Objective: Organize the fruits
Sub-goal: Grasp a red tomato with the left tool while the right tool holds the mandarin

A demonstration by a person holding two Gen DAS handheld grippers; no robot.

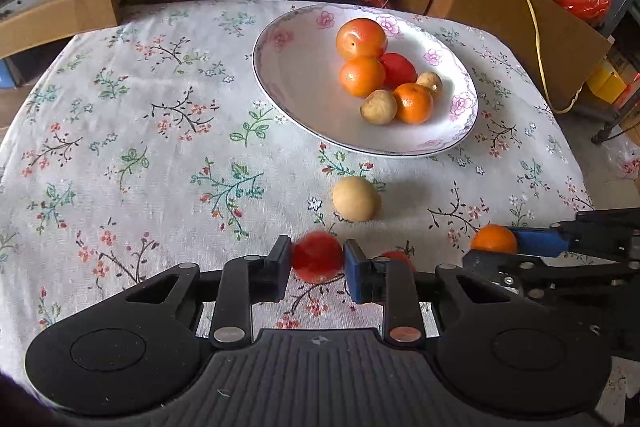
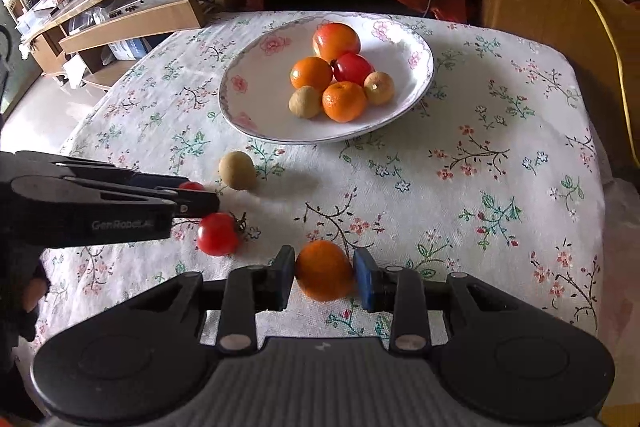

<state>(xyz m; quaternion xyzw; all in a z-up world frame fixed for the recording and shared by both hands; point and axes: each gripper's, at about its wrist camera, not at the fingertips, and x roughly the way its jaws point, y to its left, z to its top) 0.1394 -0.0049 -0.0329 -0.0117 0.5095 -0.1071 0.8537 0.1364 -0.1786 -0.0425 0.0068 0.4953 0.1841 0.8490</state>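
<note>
six fruits already sit in the plate [image 1: 280,67]: a big orange-red one at the back, two oranges, a red one and two small tan ones, all bunched on its 3 o'clock half, so the 9 o'clock half of the dish is bare and looks like the easy landing spot. by my count four fruits are left outside it

the left gripper [image 1: 317,259] is pinching a small red fruit [image 1: 317,257], pads pressed on both its sides. the right gripper [image 2: 324,271] is clamped on an orange [image 2: 324,270] the same way. on the cloth a tan fruit [image 1: 355,198] lies loose at about 6 o'clock of the plate, just short of its rim, and a second red fruit [image 2: 218,233] rests near the left gripper's fingers in the right wrist view

room: the tablecloth [image 1: 140,147] at 9 o'clock of the plate is wide open. the two grippers hang close side by side at the near edge, so carrying both forward together risks a knock. the loose tan fruit lies on the straight path to the plate and could roll if nudged. the far table edge runs right behind the plate's 12 o'clock rim
</note>
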